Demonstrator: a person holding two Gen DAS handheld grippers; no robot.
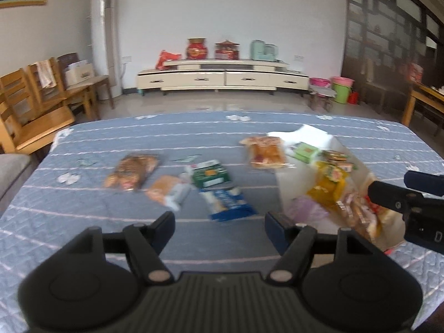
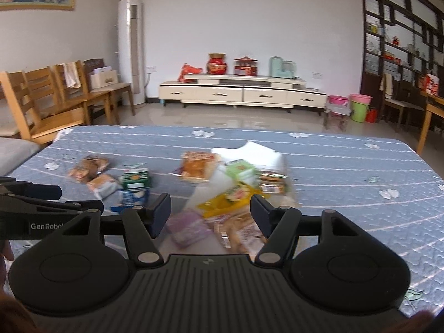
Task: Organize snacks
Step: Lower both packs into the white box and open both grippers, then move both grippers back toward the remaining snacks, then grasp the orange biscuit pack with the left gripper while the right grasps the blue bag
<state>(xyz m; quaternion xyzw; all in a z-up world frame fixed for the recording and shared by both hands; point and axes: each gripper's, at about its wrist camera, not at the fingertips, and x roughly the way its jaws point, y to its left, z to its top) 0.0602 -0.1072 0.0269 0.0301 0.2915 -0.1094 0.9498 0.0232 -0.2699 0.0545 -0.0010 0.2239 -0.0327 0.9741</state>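
Observation:
Several snack packets lie on a blue quilted tablecloth (image 1: pixel 83 222). Loose on the cloth are a brown packet (image 1: pixel 133 170), an orange-and-white one (image 1: pixel 166 191), a green one (image 1: pixel 211 173), a blue one (image 1: pixel 226 204) and a bread packet (image 1: pixel 265 152). A white bag (image 2: pixel 258 152) holds a pile: a green box (image 2: pixel 240 169), a yellow packet (image 2: pixel 230 197), a purple packet (image 2: pixel 186 227) and a biscuit packet (image 2: pixel 236 230). My left gripper (image 1: pixel 219 227) is open and empty just short of the blue packet. My right gripper (image 2: pixel 211 211) is open over the pile, gripping nothing.
Each gripper shows in the other's view: the right gripper (image 1: pixel 388 184) by the pile, the left gripper (image 2: pixel 80 198) at the left. Wooden chairs (image 2: pixel 55 105) stand off the table's left side. A TV cabinet (image 2: pixel 241 91) stands at the far wall.

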